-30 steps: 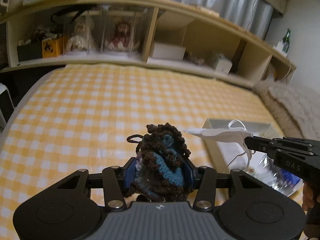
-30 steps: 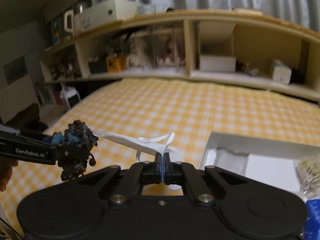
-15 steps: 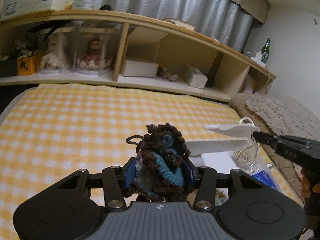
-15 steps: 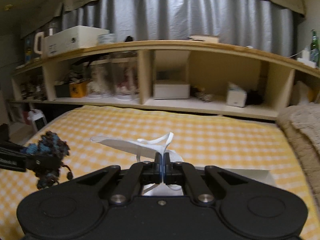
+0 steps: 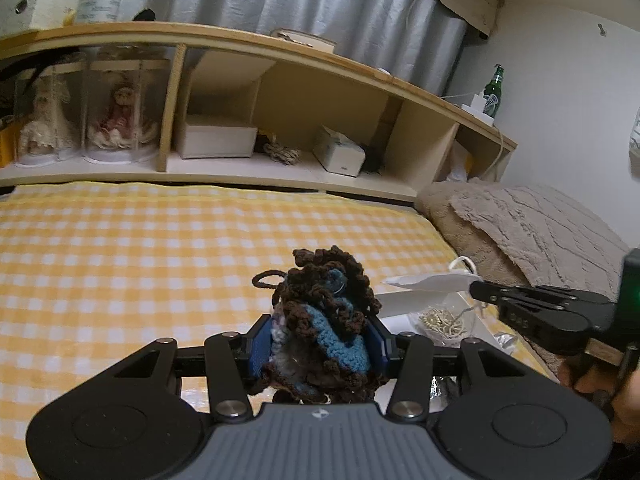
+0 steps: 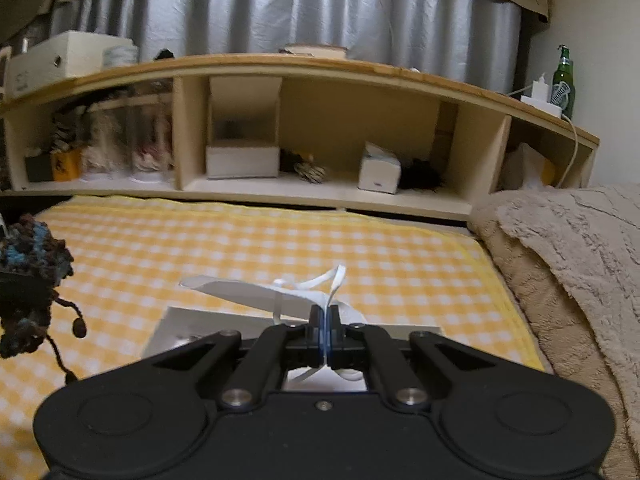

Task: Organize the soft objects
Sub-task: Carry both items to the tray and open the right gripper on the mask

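My left gripper [image 5: 320, 340] is shut on a brown and blue crocheted piece [image 5: 324, 320] and holds it above the yellow checked bed cover [image 5: 120, 248]. The piece also shows at the left edge of the right wrist view [image 6: 32, 276]. My right gripper [image 6: 325, 320] is shut on a white face mask [image 6: 256, 292] with ear loops, held over a white box [image 6: 188, 320]. In the left wrist view the right gripper [image 5: 478, 290] sits at the right with the mask [image 5: 428, 284] sticking out leftward.
A wooden shelf [image 6: 320, 68] runs along the bed's far side with dolls [image 5: 116, 120], small boxes and a green bottle [image 6: 563, 80]. A beige blanket [image 6: 568, 248] lies at the right. A clear bag of small items [image 5: 440, 322] lies in the box.
Both grippers have lifted and tilted up with their objects. The view now takes in more of the shelf and curtain. The grips have not changed.
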`<action>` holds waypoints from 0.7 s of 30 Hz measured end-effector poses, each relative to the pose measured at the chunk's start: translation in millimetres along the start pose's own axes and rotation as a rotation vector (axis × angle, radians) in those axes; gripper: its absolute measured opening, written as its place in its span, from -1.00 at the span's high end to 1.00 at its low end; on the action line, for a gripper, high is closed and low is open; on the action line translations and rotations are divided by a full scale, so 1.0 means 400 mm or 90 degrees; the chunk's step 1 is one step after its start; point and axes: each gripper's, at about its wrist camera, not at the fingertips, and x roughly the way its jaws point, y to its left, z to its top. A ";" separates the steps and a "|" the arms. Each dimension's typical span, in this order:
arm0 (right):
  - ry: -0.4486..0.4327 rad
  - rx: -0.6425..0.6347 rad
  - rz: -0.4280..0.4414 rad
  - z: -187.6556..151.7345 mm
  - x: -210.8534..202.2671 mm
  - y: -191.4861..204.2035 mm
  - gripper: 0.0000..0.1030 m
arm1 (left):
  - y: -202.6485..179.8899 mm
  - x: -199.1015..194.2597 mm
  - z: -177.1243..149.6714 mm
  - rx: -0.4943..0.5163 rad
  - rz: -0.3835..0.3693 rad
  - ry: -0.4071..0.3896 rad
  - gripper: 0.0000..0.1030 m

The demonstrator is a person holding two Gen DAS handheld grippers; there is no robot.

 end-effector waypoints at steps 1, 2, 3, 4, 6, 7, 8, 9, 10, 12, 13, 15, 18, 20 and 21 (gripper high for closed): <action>0.005 -0.003 -0.005 -0.004 0.011 -0.001 0.98 | 0.001 0.007 -0.002 -0.001 -0.003 0.003 0.04; 0.012 -0.006 -0.008 -0.007 0.027 -0.002 0.98 | 0.002 0.014 -0.008 -0.002 -0.006 0.007 0.04; 0.023 -0.008 -0.006 -0.012 0.044 0.000 0.98 | 0.005 0.022 -0.012 -0.004 -0.008 0.011 0.04; 0.037 -0.008 -0.001 -0.018 0.062 0.001 0.98 | 0.010 0.027 -0.016 -0.006 -0.010 0.015 0.04; 0.074 -0.004 0.017 -0.036 0.097 0.009 0.97 | 0.021 0.039 -0.025 -0.010 -0.015 0.026 0.04; 0.102 -0.003 0.032 -0.048 0.120 0.016 0.97 | 0.025 0.045 -0.029 -0.013 -0.015 0.031 0.04; 0.127 -0.004 0.044 -0.058 0.136 0.022 0.97 | 0.029 0.052 -0.033 -0.015 -0.017 0.036 0.04; 0.149 -0.004 0.052 -0.070 0.153 0.028 0.97 | 0.031 0.058 -0.035 -0.017 -0.016 0.041 0.04; 0.175 -0.007 0.061 -0.082 0.169 0.034 0.97 | 0.033 0.066 -0.034 -0.017 -0.017 0.046 0.04; 0.209 -0.008 0.071 -0.100 0.186 0.043 0.91 | 0.033 0.080 -0.038 -0.020 -0.020 0.056 0.04; 0.225 -0.005 0.074 -0.105 0.190 0.042 0.86 | 0.031 0.089 -0.039 -0.021 -0.023 0.063 0.04; 0.235 0.008 0.076 -0.109 0.188 0.040 0.27 | 0.020 0.105 -0.040 -0.017 -0.030 0.074 0.04; 0.223 0.021 0.070 -0.104 0.164 0.019 0.01 | -0.006 0.137 -0.037 -0.004 -0.040 0.085 0.04; 0.211 0.050 0.070 -0.097 0.139 -0.008 -0.06 | -0.025 0.165 -0.032 -0.003 -0.051 0.091 0.03; 0.203 0.070 0.067 -0.093 0.126 -0.028 -0.11 | -0.037 0.184 -0.030 -0.005 -0.059 0.096 0.03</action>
